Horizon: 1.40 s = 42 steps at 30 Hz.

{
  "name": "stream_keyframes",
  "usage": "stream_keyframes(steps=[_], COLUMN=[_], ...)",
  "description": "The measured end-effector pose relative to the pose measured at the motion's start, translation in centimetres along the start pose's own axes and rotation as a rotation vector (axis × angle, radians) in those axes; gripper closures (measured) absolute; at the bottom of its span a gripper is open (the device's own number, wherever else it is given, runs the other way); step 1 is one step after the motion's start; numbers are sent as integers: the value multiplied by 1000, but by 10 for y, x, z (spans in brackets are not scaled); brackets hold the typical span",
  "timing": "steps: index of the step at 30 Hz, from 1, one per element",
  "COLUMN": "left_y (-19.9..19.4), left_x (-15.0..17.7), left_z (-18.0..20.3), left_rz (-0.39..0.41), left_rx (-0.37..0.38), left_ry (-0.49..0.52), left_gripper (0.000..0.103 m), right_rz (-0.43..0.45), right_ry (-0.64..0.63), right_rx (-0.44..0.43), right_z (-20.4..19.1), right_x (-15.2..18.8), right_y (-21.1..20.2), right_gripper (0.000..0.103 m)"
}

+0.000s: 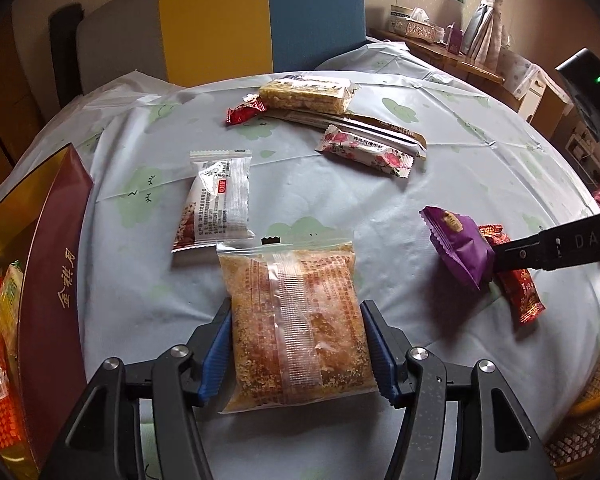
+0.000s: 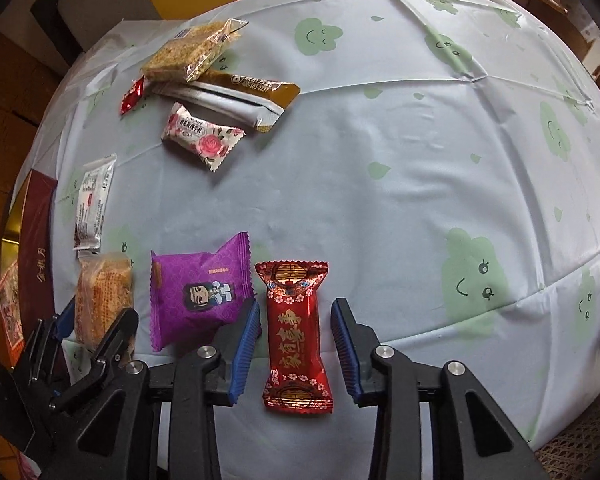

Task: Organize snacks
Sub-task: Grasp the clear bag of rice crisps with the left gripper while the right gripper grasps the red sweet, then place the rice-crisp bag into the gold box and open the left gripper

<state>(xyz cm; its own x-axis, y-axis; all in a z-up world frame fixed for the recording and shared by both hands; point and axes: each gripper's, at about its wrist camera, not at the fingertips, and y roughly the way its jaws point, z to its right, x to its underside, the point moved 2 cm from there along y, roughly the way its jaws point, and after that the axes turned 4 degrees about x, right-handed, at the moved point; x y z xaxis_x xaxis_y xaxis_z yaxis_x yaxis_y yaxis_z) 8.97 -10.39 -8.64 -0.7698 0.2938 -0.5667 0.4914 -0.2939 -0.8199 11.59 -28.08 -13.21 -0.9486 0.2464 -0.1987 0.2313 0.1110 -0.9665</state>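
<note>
My left gripper (image 1: 296, 344) has its blue pads (image 1: 216, 356) pressed on both sides of a clear packet of orange-brown crumbly snack (image 1: 296, 320) low over the table; the packet also shows in the right wrist view (image 2: 102, 300). My right gripper (image 2: 296, 344) is open, its pads (image 2: 246, 344) apart on either side of a red foil candy bar (image 2: 296, 340) that lies flat on the cloth. A purple packet (image 2: 198, 292) lies just left of it, touching the left pad. In the left wrist view the right gripper (image 1: 500, 258) sits by the purple packet (image 1: 458, 248) and the red bar (image 1: 520, 288).
A dark red box (image 1: 56, 280) with snacks inside stands at the left table edge. A white packet (image 1: 218, 200), a rose-print packet (image 1: 366, 152), a brown-silver sachet (image 1: 380, 130), a cereal bar (image 1: 306, 94) and a small red candy (image 1: 244, 112) lie further back. The pale cloth (image 2: 400, 184) spreads right.
</note>
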Motion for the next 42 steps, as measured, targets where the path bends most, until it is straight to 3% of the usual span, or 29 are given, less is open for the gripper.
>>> stream_keyframes(steps=[7, 13, 21, 27, 34, 42], left_y=[-4, -33, -87, -122, -114, -71], left_x=[-1, -6, -6, -10, -14, -44], left_z=[0, -13, -41, -96, -178, -220], left_rz=[17, 76, 163, 213, 187, 145], left_rx=[-5, 16, 78, 75, 10, -42], left_ry=[9, -40, -149, -289, -469, -551], left_gripper=[43, 43, 43, 43, 43, 42], right_rz=[1, 19, 24, 44, 53, 61], right_ry=[-50, -100, -121, -159, -167, -187], right_rx=[52, 109, 137, 164, 169, 178], right_z=[-11, -19, -26, -29, -31, -33], right_x=[5, 9, 9, 9, 12, 12], right_y=[3, 4, 7, 6, 5, 4], right_gripper=[65, 70, 70, 70, 70, 70])
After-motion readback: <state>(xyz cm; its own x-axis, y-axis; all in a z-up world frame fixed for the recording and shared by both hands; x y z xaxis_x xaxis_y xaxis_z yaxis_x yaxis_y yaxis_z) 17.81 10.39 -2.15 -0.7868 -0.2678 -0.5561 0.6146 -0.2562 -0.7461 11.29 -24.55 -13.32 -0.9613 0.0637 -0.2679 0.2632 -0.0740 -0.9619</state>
